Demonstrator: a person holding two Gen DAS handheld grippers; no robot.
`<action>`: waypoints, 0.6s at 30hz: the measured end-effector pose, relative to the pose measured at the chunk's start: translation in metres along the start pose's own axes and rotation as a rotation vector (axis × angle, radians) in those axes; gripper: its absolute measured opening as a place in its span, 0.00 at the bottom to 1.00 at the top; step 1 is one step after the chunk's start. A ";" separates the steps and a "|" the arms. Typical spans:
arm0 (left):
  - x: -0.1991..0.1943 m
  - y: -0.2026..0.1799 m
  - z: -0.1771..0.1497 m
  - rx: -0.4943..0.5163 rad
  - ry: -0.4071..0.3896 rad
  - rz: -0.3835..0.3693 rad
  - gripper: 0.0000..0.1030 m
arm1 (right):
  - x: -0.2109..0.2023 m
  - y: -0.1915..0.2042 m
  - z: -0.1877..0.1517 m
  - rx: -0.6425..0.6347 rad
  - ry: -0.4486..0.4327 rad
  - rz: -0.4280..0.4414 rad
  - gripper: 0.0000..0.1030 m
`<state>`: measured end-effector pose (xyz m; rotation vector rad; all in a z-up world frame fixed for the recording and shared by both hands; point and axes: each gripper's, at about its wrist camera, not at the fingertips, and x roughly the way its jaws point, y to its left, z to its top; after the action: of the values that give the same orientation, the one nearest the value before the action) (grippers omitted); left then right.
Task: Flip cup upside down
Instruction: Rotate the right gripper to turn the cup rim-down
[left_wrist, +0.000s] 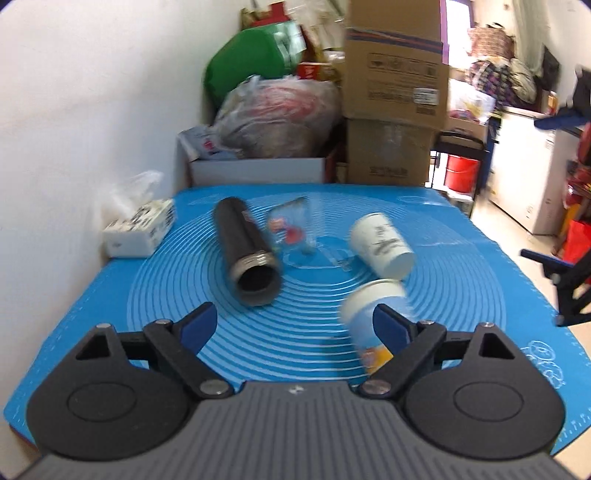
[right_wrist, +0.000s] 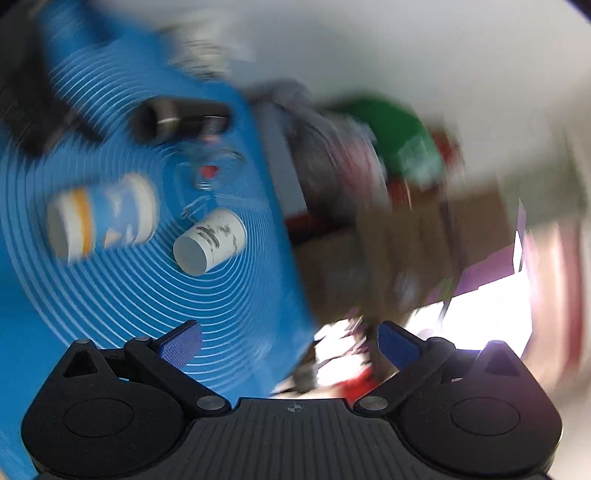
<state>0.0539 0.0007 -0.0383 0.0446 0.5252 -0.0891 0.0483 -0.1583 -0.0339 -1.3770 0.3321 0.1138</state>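
A white paper cup with dark print (left_wrist: 382, 244) lies on its side on the blue mat (left_wrist: 147, 354), base toward me. A blue and white paper cup with an orange band (left_wrist: 373, 314) stands blurred just beyond my left gripper's right finger. My left gripper (left_wrist: 295, 325) is open and empty above the mat. My right gripper (right_wrist: 290, 343) is open and empty, rolled sideways near the mat's edge. In the right wrist view the white cup (right_wrist: 210, 242) and the blue cup (right_wrist: 103, 218) show blurred.
A black metal flask (left_wrist: 249, 251) lies on its side, open mouth toward me. A clear glass with a red print (left_wrist: 291, 229) sits behind it. A tissue box (left_wrist: 138, 230) stands at the left edge. Cardboard boxes (left_wrist: 395, 92) and bags are stacked behind the table.
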 end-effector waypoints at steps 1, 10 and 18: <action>0.001 0.007 -0.001 -0.016 0.007 0.007 0.88 | -0.002 0.005 0.005 -0.106 -0.030 -0.014 1.00; -0.008 0.051 -0.011 -0.039 -0.032 0.101 0.88 | -0.010 0.083 0.022 -0.988 -0.213 0.012 1.00; -0.007 0.072 -0.015 -0.054 -0.030 0.115 0.88 | 0.014 0.137 0.006 -1.528 -0.419 -0.055 0.97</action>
<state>0.0471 0.0738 -0.0462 0.0207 0.4942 0.0365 0.0254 -0.1275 -0.1661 -2.7859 -0.2534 0.7019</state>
